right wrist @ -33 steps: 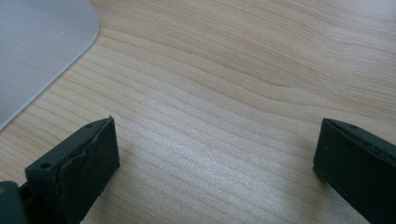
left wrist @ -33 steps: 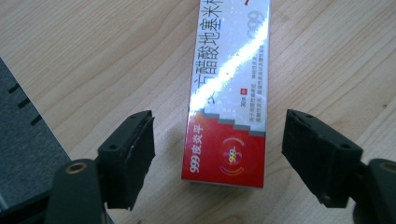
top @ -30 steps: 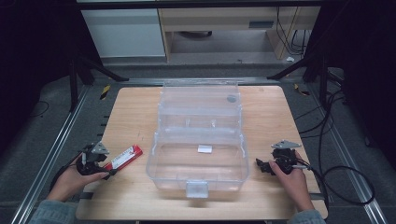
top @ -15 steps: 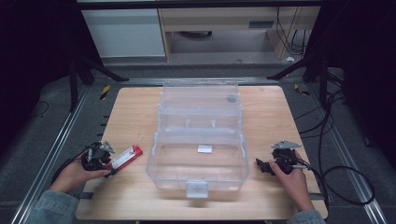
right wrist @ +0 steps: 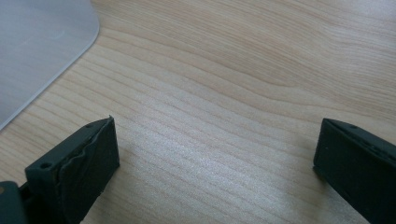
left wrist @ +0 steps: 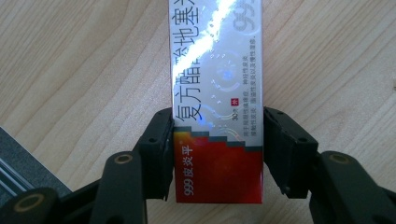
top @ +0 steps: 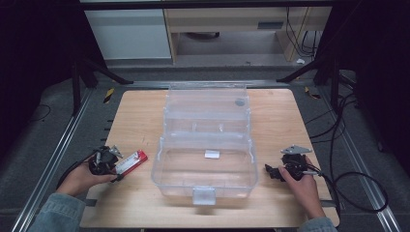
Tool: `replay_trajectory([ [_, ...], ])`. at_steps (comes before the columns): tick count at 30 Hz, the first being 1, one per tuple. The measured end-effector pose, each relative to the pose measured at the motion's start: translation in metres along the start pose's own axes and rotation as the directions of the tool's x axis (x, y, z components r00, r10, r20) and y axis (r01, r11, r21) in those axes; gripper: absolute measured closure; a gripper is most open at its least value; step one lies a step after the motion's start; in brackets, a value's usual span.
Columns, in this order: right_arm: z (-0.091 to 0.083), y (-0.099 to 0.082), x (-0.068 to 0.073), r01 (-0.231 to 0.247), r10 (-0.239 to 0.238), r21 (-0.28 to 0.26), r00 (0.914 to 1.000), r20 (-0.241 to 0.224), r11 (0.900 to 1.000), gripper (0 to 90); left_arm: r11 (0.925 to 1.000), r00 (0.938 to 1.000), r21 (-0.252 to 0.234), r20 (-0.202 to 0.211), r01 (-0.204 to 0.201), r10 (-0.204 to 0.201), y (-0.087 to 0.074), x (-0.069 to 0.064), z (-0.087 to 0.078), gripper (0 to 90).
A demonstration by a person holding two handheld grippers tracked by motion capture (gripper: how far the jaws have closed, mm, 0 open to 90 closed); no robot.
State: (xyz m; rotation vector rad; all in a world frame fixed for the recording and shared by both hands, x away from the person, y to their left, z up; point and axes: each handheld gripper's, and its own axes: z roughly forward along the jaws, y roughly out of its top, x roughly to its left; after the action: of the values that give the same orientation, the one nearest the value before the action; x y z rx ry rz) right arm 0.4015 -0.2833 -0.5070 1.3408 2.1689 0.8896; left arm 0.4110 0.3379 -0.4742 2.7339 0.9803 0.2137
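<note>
A red and white medicine box lies flat on the wooden table, left of a clear plastic case. My left gripper has just been closing its jaws with this box between them. In the left gripper view both black pads now press against the long sides of the medicine box near its red end. My right gripper rests on the table to the right of the case. In the right gripper view, the right gripper stands open over bare wood.
The clear case stands mid-table with its lid raised at the back and a latch at the front. One rounded corner of it appears in the right gripper view. Black cables trail off the table's right edge.
The left gripper has edged slightly toward the medicine box and its jaws have narrowed onto it. The box, the case and the right gripper have not moved.
</note>
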Motion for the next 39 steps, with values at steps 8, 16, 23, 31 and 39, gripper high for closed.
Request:
replay_trajectory([
  [8,0.0,0.0,0.0,0.0,0.0,-0.001,1.0,0.0,1.0,0.5,1.0,1.0,0.008,0.006,-0.005,0.005,0.001,0.0,0.001,48.9],
  [16,0.0,0.0,0.0,-0.001,0.001,-0.001,1.0,-0.001,1.0,0.5,0.9969,1.0,-0.078,-0.002,-0.009,0.009,0.002,-0.002,-0.011,50.6],
  [23,0.0,0.0,0.0,0.0,0.0,-0.001,1.0,-0.001,1.0,0.5,0.9849,0.9994,-0.17,-0.022,-0.029,0.026,0.004,-0.006,-0.034,50.6],
  [31,0.0,0.0,0.0,0.001,-0.001,-0.001,1.0,-0.001,1.0,0.5,0.9736,0.9973,-0.217,-0.034,-0.071,0.065,0.009,-0.013,-0.049,50.7],
  [39,0.0,0.0,0.0,0.001,-0.001,-0.001,1.0,-0.001,1.0,0.5,0.957,0.9923,-0.264,-0.065,-0.119,0.106,0.017,-0.02,-0.076,50.7],
])
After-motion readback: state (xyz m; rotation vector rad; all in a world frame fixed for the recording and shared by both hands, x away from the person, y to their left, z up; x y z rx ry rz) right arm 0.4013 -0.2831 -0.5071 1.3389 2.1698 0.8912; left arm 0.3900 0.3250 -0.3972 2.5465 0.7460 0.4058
